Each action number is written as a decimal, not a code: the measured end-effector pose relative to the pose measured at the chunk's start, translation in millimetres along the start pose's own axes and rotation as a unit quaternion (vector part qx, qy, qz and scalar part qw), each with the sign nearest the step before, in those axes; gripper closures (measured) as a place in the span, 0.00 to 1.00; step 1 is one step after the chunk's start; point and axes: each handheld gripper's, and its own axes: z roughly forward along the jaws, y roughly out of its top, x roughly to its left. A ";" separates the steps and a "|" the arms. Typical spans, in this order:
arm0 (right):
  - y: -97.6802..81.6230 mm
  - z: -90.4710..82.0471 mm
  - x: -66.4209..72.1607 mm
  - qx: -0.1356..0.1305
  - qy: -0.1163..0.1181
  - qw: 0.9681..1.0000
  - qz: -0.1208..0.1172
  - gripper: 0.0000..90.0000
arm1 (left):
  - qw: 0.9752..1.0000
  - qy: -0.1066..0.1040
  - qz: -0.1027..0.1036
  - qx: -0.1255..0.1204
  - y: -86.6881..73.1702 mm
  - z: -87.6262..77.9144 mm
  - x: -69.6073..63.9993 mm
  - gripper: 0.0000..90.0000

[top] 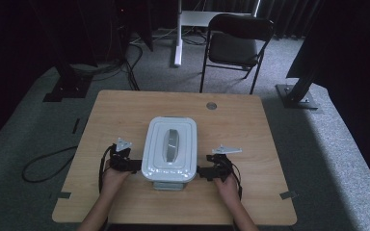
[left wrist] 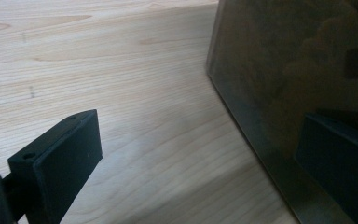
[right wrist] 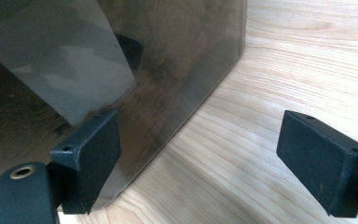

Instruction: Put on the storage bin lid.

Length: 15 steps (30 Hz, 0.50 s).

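Observation:
A pale grey lidded box [top: 183,144] with a grey handle [top: 172,146] on its lid stands in the middle of the wooden table [top: 125,110]. My left gripper [top: 136,166] is at the box's near left side and points at it. In the left gripper view the box wall [left wrist: 284,70] looms dark at the right; the left gripper [left wrist: 200,140] is open, its right jaw against that wall. My right gripper [top: 203,172] is at the box's near right side. In the right gripper view it [right wrist: 198,135] is open, its left jaw by the box wall [right wrist: 177,56].
A latch tab [top: 167,185] sticks out from the box's near end. A round grommet [top: 211,105] sits near the table's far edge. Beyond the table are a black folding chair [top: 236,43], stand legs and floor cables [top: 43,163].

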 end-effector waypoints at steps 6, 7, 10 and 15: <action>-2.5 -7.8 -11.1 -0.007 -0.012 1.000 0.011 0.14 | 1.000 -0.003 0.011 0.003 0.9 2.9 -13.4 0.02; -2.7 -9.5 -13.3 -0.009 -0.012 1.000 0.014 0.14 | 1.000 -0.008 0.010 0.000 1.0 3.5 -14.5 0.02; -3.1 -13.9 -17.7 -0.011 -0.016 1.000 0.015 0.14 | 1.000 -0.011 0.017 -0.012 1.6 3.7 -14.3 0.02; -5.6 -18.6 -21.4 -0.010 -0.036 0.999 0.007 0.14 | 0.999 -0.001 0.038 -0.037 1.8 -2.0 -10.1 0.02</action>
